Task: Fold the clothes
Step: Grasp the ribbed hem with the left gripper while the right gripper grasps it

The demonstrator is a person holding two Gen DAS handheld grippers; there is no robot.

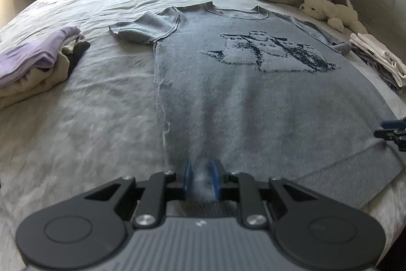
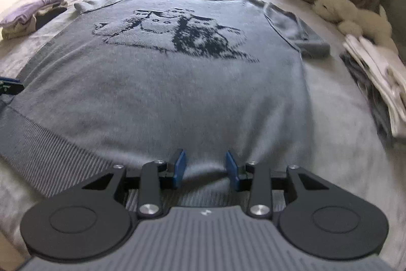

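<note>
At six o'clock, my left gripper (image 1: 201, 178) pinches the sweater (image 1: 253, 98) hem; my right gripper (image 2: 206, 166) straddles it, jaws parted. Bare bed (image 1: 88, 118) lies at nine; folded piles (image 2: 375, 83) crowd three.

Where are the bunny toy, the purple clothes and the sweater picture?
bunny toy (image 1: 330, 10), left wrist view, its white body.
purple clothes (image 1: 38, 52), left wrist view, top fold.
sweater picture (image 2: 175, 32), right wrist view, middle of the dark pattern.
</note>
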